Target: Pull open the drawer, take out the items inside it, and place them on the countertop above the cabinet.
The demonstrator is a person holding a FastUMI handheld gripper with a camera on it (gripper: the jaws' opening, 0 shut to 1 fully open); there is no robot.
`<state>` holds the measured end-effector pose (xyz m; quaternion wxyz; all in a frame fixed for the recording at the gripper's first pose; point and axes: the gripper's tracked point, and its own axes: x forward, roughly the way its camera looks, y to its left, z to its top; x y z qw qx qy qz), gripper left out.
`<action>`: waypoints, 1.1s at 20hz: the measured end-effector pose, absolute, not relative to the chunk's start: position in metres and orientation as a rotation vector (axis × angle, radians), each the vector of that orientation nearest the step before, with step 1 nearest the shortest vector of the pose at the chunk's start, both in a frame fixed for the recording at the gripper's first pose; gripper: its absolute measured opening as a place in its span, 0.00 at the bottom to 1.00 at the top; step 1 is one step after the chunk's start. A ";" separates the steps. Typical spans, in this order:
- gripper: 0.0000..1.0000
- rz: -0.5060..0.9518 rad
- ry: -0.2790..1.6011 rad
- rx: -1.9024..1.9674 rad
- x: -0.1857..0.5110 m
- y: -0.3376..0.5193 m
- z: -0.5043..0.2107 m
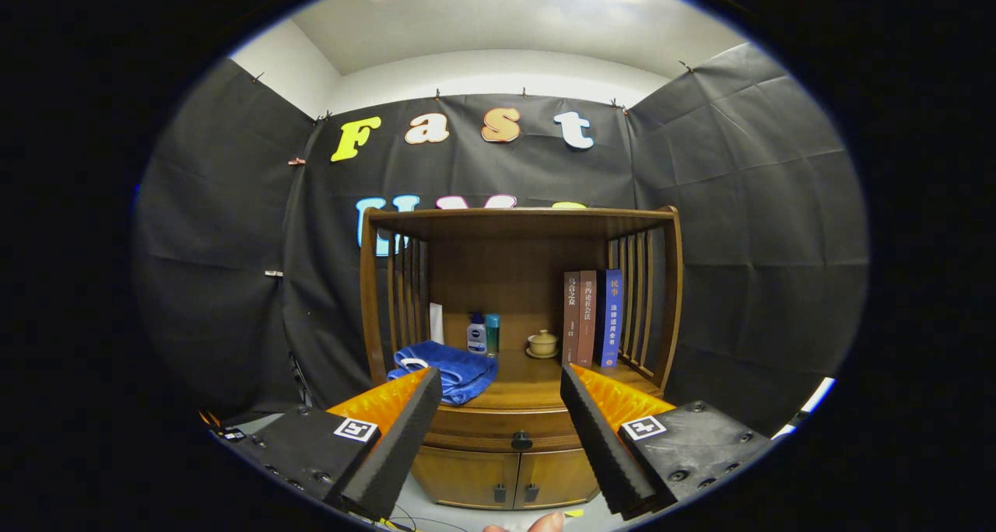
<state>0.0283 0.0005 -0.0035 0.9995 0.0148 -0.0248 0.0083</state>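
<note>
Jaws stood wide apart, gripping nothing, the gripper (502, 407) well short of the wooden cabinet (517, 345). Between the fingers sat the closed drawer (498, 429) with its dark knob (521, 440), above two small doors (506, 477). On the bench (537, 380) above: blue towel (451, 370), lotion bottle (476, 335), teal bottle (492, 334), lidded cup on a saucer (542, 344), three upright books (593, 318).

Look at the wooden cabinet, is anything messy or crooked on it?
A bit. The blue towel is crumpled on the countertop and droops over its front edge, above the closed drawer. The books, bottles and lidded cup stand upright. The gripper is open, its jaws apart, short of the drawer knob.
</note>
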 end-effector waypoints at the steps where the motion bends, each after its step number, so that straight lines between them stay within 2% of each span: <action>1: 0.98 0.018 -0.050 0.037 0.041 0.003 -0.009; 21: 0.99 0.000 0.147 0.018 0.194 -0.009 -0.248; 22: 0.95 -0.007 0.165 0.018 0.204 -0.015 -0.259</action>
